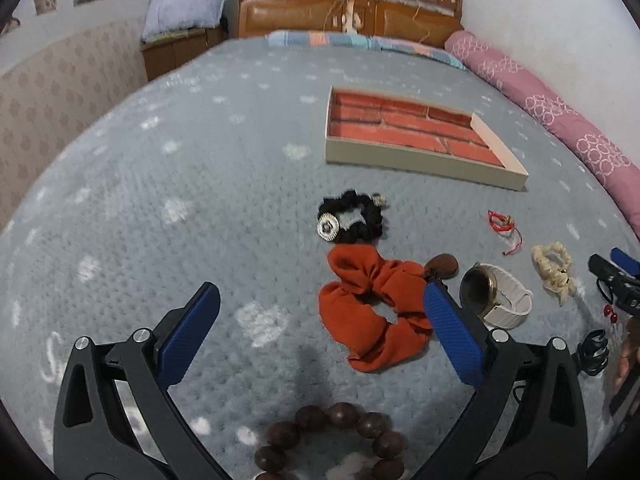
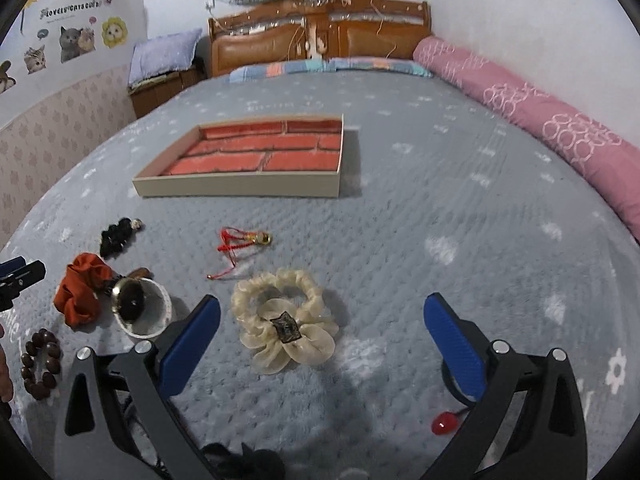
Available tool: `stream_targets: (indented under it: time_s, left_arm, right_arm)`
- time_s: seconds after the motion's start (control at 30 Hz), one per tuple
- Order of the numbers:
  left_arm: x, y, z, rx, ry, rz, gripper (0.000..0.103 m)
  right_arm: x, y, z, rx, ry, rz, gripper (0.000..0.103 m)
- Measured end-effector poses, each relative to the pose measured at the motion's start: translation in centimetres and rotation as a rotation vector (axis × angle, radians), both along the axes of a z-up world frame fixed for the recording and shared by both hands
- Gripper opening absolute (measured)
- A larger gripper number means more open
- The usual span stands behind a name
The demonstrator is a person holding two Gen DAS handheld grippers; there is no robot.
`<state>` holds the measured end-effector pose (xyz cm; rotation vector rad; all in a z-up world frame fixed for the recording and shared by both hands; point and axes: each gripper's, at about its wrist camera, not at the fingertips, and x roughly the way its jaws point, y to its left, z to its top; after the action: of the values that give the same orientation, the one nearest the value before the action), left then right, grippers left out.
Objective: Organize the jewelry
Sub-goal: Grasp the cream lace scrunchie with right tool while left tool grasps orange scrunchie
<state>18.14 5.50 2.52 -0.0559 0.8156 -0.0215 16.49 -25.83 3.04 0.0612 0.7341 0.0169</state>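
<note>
Both tongs gape wide, empty — my right gripper [image 2: 322, 320] frames the cream scrunchie [image 2: 284, 320] at centre; my left gripper [image 1: 322, 312] frames the orange scrunchie [image 1: 368, 312], right of centre.

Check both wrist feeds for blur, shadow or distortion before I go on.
Left wrist view: strong fisheye bowing, the red-lined beige tray slightly soft, a gripper shadow on the grey patterned bedspread. Right wrist view: the same bowing, the tray smeared, the cream organza scrunchie sharp.

Grey bedspread [image 1: 200, 184] with white paw prints; beige tray [image 1: 420, 162] lined in red; rust-orange fabric scrunchie [image 1: 368, 316]; cream organza scrunchie [image 2: 284, 320].
</note>
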Motion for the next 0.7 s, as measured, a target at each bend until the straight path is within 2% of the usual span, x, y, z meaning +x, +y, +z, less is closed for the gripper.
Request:
stream_targets:
  time_s: [0.2,0.27,0.37,0.53,0.67,0.7]
  left_arm:
    - [1.8,-0.5,-1.7,0.031,0.057,-0.016,0.098]
    - [2.3,-0.8,-2.1,0.034,0.076,-0.030,0.098]
    - [2.9,-0.9,-2.7,0.022,0.105,-0.042,0.097]
    - [4.0,-0.7,-3.6,-0.035,0.157,-0.050,0.084]
    - [4.7,-1.1,-4.2,-0.047,0.185,-0.068,0.077]
    - [4.8,-1.2,-4.3,-0.048,0.193,-0.074,0.072]
  right_arm:
    - [2.1,0.2,-1.6,-0.018,0.055,0.006,0.096]
    - [2.8,0.1,-1.9,-0.022,0.074,0.007,0.084]
    - [3.8,0.0,-2.5,-0.023,0.119,0.006,0.076]
    - [4.8,-0.1,-3.8,-0.011,0.176,0.006,0.061]
    - [5.1,0.0,-4.3,-0.001,0.194,0.003,0.054]
    - [5.1,0.1,-4.4,-0.001,0.194,0.003,0.052]
